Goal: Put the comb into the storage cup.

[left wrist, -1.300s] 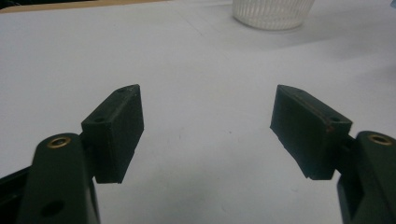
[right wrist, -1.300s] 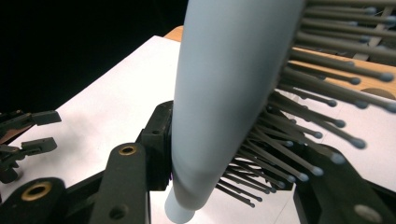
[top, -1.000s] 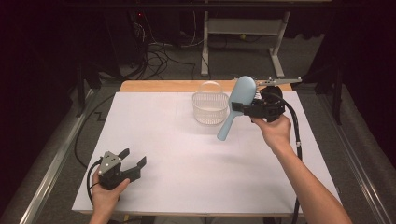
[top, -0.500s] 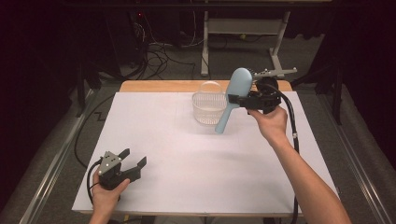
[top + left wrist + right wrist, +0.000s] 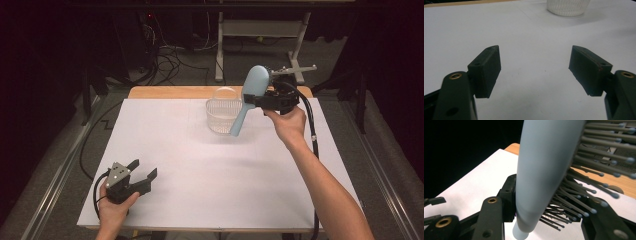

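- The right gripper (image 5: 256, 100), held up at about 1 o'clock over the white surface (image 5: 200, 165), is clamped on a pale blue hairbrush (image 5: 248, 97).
- In the high view the hairbrush hangs tilted: its rounded head points to 12 o'clock and its handle runs down toward 7 o'clock, ending in front of the clear ribbed cup (image 5: 222, 114).
- The cup stands upright on the surface at about 12 o'clock, just beside the brush handle; whether the two touch cannot be told.
- In the right gripper view the smooth back of the hairbrush (image 5: 541, 170) fills the space between the black jaws, with the bristles (image 5: 596, 167) fanning out toward 3 o'clock.
- The left gripper (image 5: 145, 172) rests at about 7 o'clock near the front edge of the surface, held in the person's left hand (image 5: 114, 207).
- Its jaws stand wide apart with nothing between them; in the left gripper view bare white surface (image 5: 534, 57) shows in the gap, with the cup (image 5: 568, 7) far off at 12 o'clock.
- The two grippers are well apart.
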